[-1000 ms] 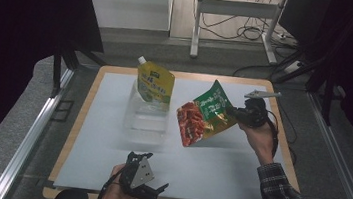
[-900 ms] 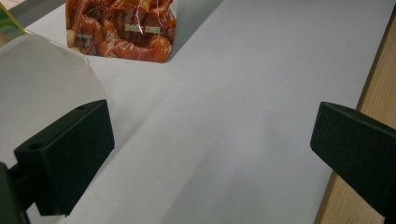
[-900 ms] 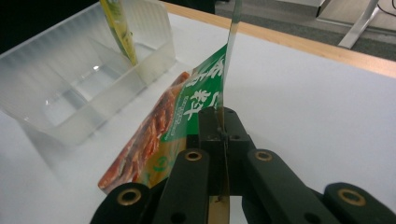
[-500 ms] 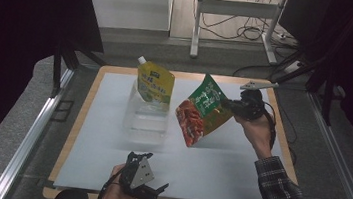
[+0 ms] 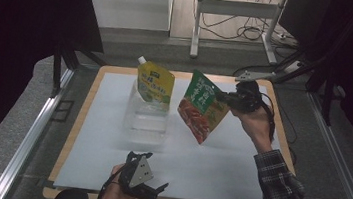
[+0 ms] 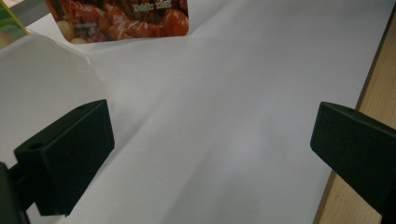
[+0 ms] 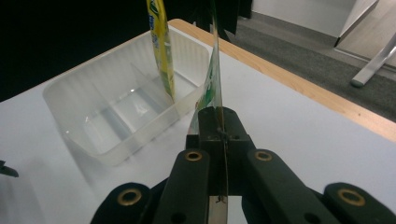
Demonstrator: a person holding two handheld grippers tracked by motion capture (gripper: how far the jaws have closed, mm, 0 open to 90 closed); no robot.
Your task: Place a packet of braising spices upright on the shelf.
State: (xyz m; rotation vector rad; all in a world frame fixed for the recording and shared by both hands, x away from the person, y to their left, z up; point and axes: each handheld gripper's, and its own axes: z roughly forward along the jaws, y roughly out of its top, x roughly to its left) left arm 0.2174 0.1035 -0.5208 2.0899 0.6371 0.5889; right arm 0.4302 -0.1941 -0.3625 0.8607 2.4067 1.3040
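High view: the right hand is raised over the table, its right gripper clamped on the green-and-red flat foil pouch, which hangs tilted leftward

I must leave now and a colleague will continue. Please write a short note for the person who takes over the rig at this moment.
Right gripper: shut on the top edge of the flat green and red food pouch, held in the air, right of the tray.
Left gripper: open, holding nothing, near the table's front edge.
Clear plastic tray with dividers: on the white sheet, middle of the table.
Yellow spouted pouch: stands upright in the tray's far compartment.
Done: yellow pouch is in the tray; green and red pouch is gripped and off the table.
Left, probably: set that pouch upright in a free compartment, then release.
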